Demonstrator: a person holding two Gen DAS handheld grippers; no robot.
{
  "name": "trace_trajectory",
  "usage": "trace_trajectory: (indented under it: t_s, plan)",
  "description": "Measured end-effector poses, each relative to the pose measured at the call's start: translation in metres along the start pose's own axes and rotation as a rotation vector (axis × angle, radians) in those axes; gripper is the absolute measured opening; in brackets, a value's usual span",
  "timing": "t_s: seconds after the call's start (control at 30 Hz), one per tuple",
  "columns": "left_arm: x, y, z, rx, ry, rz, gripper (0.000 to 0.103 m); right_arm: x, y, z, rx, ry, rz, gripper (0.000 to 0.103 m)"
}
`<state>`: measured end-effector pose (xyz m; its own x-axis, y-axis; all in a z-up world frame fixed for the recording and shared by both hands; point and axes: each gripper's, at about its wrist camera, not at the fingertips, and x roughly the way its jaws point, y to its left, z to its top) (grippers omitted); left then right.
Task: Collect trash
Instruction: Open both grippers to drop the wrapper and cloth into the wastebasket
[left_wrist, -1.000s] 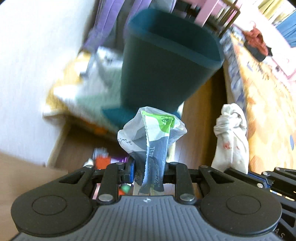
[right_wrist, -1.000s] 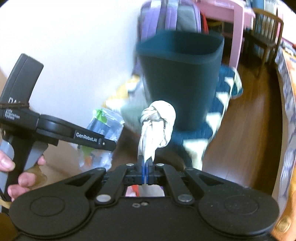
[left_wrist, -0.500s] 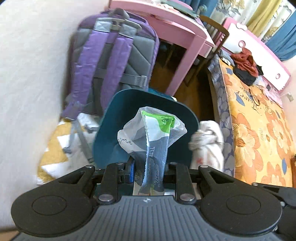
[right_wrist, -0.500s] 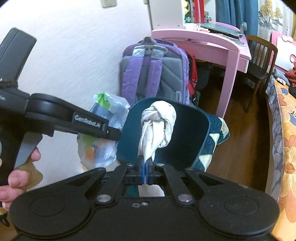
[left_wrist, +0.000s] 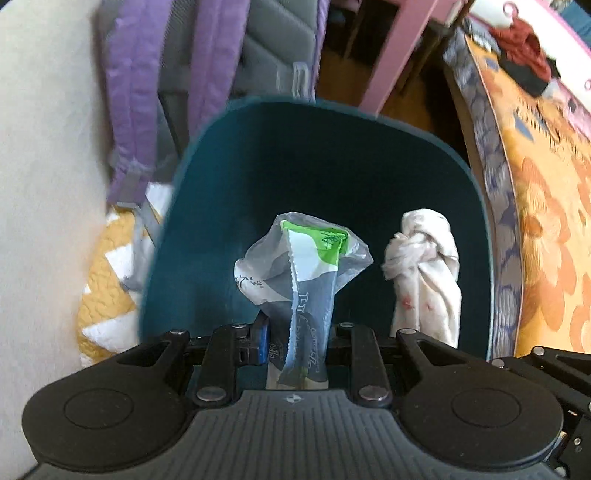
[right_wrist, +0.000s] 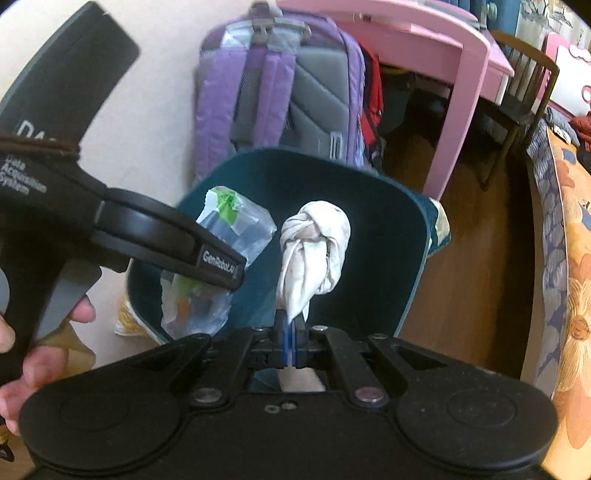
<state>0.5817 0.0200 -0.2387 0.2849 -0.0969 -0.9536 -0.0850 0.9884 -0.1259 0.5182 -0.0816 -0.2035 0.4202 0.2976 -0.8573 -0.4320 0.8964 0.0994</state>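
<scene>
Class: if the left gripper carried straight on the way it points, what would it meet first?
Probably the dark inside of the teal bin: the left gripper, shut on a wrapper, points into its open mouth. Depth is unclear.

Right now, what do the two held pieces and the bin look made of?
Wrapper: thin, glossy plastic film, likely; translucent, crinkled, with a serrated printed sachet inside.
Knotted bundle: soft, matte white cloth or tissue, can't tell which; it folds limply and has faint red spots.
Bin: smooth, dark teal, probably moulded plastic.

A home bedroom is indicated: a floral bedspread (left_wrist: 546, 206), pink desk (right_wrist: 424, 44), wooden chair (right_wrist: 524, 74), purple backpack (right_wrist: 280, 96) against the wall, wood floor (right_wrist: 476, 236).
</scene>
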Motion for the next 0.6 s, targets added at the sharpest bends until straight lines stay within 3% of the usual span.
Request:
trace_trajectory:
  t_s: [0.17, 0.3, 0.6]
  plan:
    - [0.012, -0.001, 0.000, -0.022, 0.037, -0.010, 0.030, 0.016, 0.001, -0.006, -0.014, 0.050, -0.014, 0.008]
    - [0.012, -0.003, -0.001, -0.011, 0.032, -0.002, 0.057, 0.017, 0.001, -0.011, -0.024, 0.047, -0.019, 0.016]
    - [-0.019, -0.002, -0.012, -0.011, -0.044, -0.007, 0.058, -0.008, -0.004, -0.018, -0.009, -0.011, -0.007, 0.027]
